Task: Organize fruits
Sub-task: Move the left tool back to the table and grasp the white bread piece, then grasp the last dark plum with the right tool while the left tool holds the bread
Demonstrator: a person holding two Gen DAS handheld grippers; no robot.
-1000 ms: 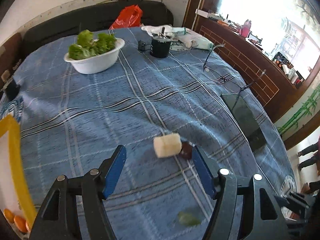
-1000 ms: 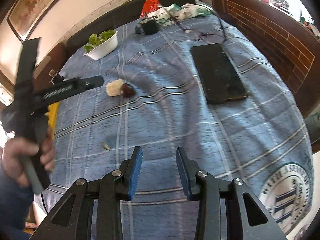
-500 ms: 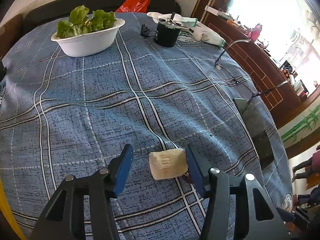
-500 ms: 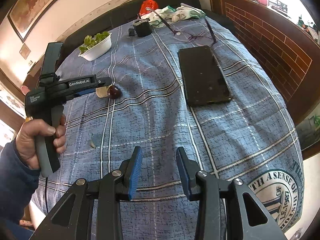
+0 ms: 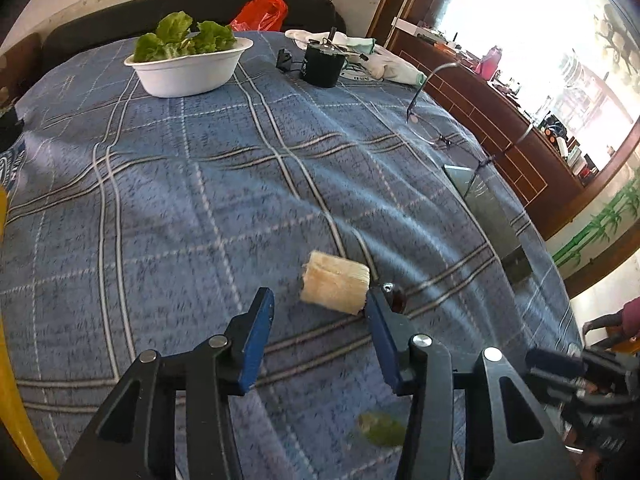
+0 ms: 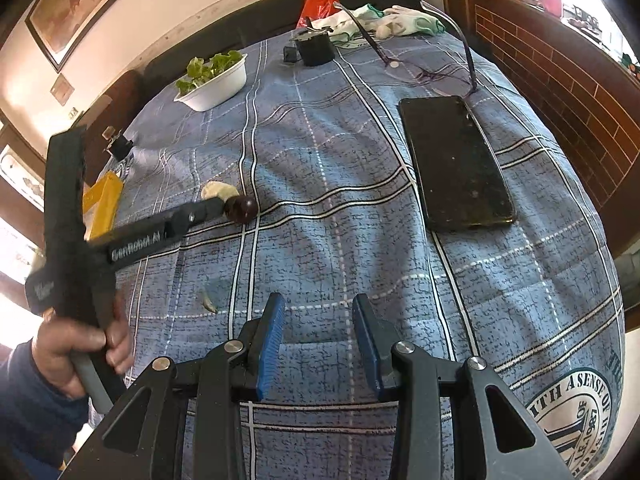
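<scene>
A pale cream fruit chunk [image 5: 335,287] lies on the blue plaid cloth, with a dark red round fruit [image 5: 394,295] touching its right side. My left gripper [image 5: 320,334] is open, low over the cloth, its blue pads just short of the chunk; the right pad hides part of the red fruit. In the right wrist view the chunk [image 6: 219,191] and red fruit [image 6: 241,208] lie at the left gripper's tip. My right gripper [image 6: 318,336] is open and empty above the near cloth.
A white bowl of lettuce [image 5: 188,66] and a black cup [image 5: 323,64] stand at the far end. A black phone [image 6: 454,162] and glasses [image 6: 424,74] lie right. A yellow-rimmed tray [image 6: 102,204] sits at the left edge. A small green scrap [image 5: 380,432] lies near.
My left gripper has drawn back slightly and shifted left, so the chunk now lies ahead of the right pad instead of between the pads. The right gripper stayed put.
</scene>
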